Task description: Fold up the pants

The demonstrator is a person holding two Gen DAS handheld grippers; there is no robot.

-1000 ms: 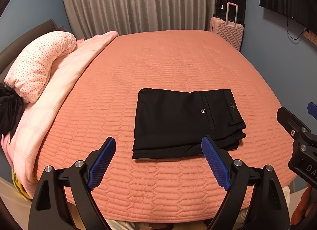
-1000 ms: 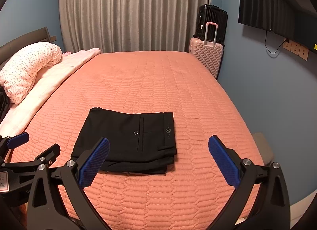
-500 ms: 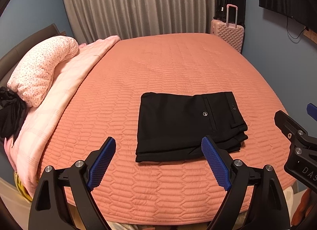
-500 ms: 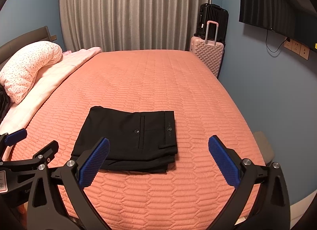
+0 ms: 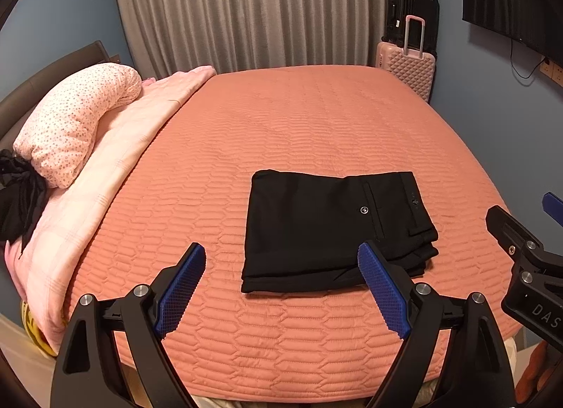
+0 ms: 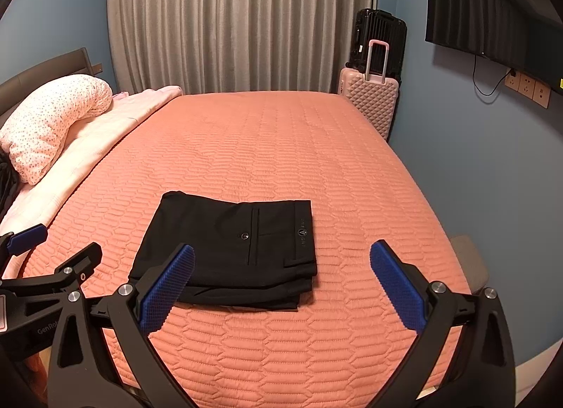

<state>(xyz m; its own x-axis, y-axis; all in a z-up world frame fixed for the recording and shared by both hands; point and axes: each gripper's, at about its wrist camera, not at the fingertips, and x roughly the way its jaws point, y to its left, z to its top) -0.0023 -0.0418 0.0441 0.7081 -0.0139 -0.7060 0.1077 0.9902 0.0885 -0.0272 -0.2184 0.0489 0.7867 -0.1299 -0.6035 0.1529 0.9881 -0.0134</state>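
Black pants lie folded into a flat rectangle on the salmon quilted bed, near its front edge, back pocket and button facing up. My left gripper hovers in front of the pants, open, blue pads wide apart with nothing between them. My right gripper is also open and empty, held above the bed's front edge to the right of the pants. Each gripper shows at the edge of the other's view.
A dotted pink pillow and a folded pale pink blanket line the bed's left side, with a black garment beside them. A pink suitcase and a black one stand at the far right corner. A TV hangs on the right wall.
In the left wrist view the pants have slid slightly down and right as the view tipped up a little. Both grippers stay open and the pants lie as they did.
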